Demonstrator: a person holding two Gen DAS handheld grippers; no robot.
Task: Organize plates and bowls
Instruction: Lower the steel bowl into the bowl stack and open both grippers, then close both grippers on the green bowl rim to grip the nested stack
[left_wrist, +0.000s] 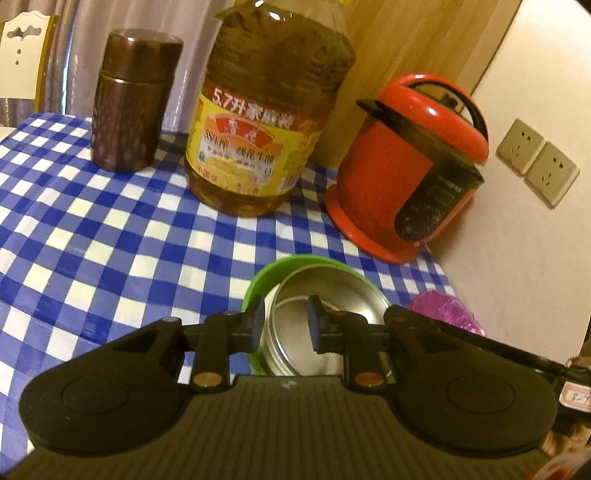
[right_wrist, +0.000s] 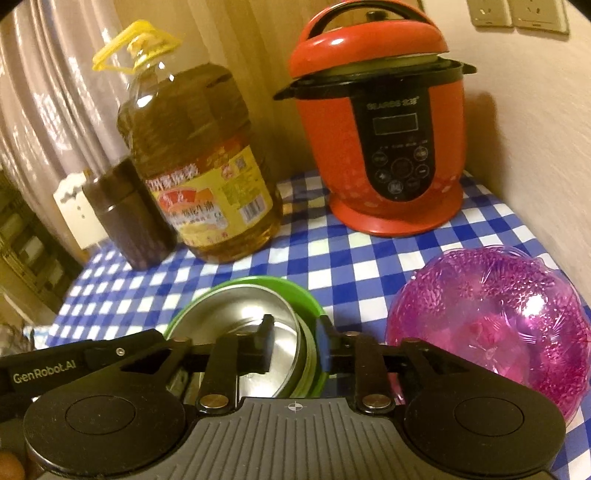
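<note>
A steel bowl (left_wrist: 332, 291) sits nested inside a green bowl (left_wrist: 266, 273) on the blue-and-white checked tablecloth (left_wrist: 110, 240). My left gripper (left_wrist: 287, 325) straddles the left rims of the two bowls, one finger outside the green bowl and one inside the steel one. A gap shows at the pads, so it is open. My right gripper (right_wrist: 295, 343) straddles the right rims of the steel bowl (right_wrist: 240, 310) and green bowl (right_wrist: 295, 288) in the same way, also open. A purple translucent bowl (right_wrist: 491, 325) stands just right of them.
Behind the bowls stand a large oil bottle (left_wrist: 262, 122), a brown canister (left_wrist: 129, 103) and a red electric cooker (right_wrist: 384, 136). The wall (left_wrist: 535, 258) with two sockets (left_wrist: 535, 158) bounds the table on the right. A chair back (left_wrist: 22, 55) shows far left.
</note>
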